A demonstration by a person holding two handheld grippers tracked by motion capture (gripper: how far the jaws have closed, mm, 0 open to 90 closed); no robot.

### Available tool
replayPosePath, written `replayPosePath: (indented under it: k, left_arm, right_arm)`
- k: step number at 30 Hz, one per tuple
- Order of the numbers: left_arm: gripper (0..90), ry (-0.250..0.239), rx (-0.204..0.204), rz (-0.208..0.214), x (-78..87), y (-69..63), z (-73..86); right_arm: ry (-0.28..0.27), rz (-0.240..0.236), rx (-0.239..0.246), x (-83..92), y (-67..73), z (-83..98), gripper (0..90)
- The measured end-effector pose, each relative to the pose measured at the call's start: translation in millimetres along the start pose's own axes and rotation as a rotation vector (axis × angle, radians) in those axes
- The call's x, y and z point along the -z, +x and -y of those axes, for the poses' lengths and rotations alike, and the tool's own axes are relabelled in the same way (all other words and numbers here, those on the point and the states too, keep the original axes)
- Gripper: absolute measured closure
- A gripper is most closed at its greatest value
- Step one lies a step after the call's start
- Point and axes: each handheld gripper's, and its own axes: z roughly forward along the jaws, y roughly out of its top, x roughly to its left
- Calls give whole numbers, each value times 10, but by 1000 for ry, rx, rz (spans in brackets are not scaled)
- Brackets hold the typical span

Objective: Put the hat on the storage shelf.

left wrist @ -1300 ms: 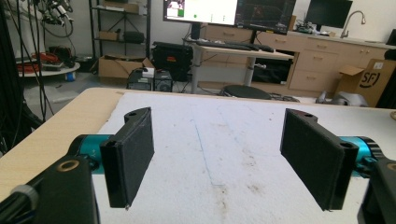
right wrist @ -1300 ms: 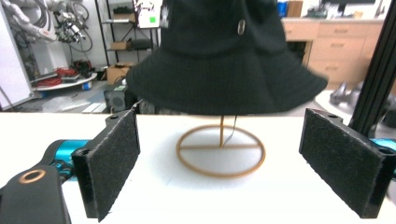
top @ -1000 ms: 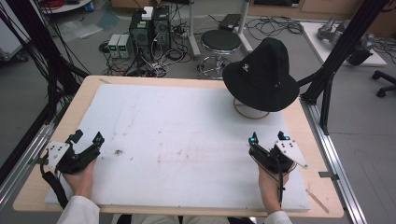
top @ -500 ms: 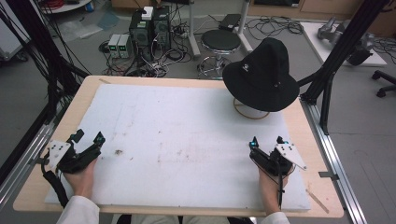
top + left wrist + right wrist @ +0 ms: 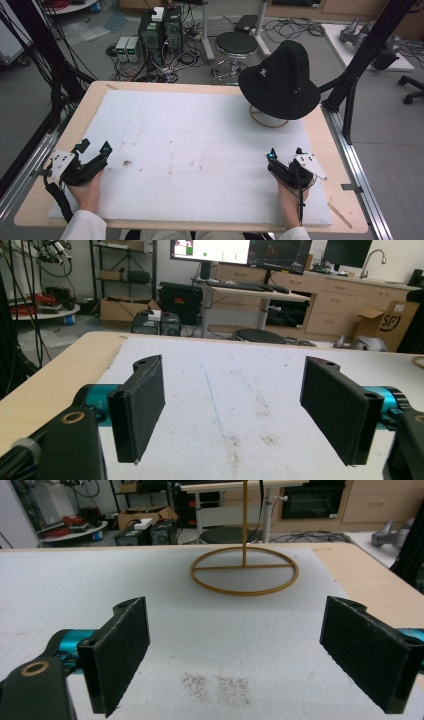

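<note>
Near the front edge of the tabletop (image 5: 60, 200), well short of the black hat (image 5: 280, 80) on its brass stand (image 5: 244, 572), the left hand-held gripper (image 5: 93, 148) and right hand-held gripper (image 5: 285, 152) rested on the white mat (image 5: 200, 150). Both had jaws spread wide and held nothing. The hat stood at the far right corner, beyond the right hand-held gripper.

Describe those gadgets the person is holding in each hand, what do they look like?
Each hand grips a black handheld device. The left gripper and right gripper each have two flat black fingers faced with rough dark padding, set on bright teal cylinders. A pale grey three-cornered plate with small dark dots sits on top of each, and a black cable trails back. The person wears white sleeves.
</note>
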Motion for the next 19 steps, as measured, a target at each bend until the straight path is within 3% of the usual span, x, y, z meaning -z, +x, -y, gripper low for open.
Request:
replayPosePath:
  k: [5,11,15,19]
  left_arm:
    - [260,2,1,1,-2,-2,2]
    - [260,9,5,-1,-16,5,7]
    - [259,7,4,-2,-14,6,5]
    - [257,8,5,-1,-19,4,6]
  right_arm:
    - [18,-15,5,-15,18,15,115]
    - [3,-7,65,10,69,-5,115]
    - [8,-14,74,6,77,-2,116]
    - [14,-14,54,2,63,-2,115]
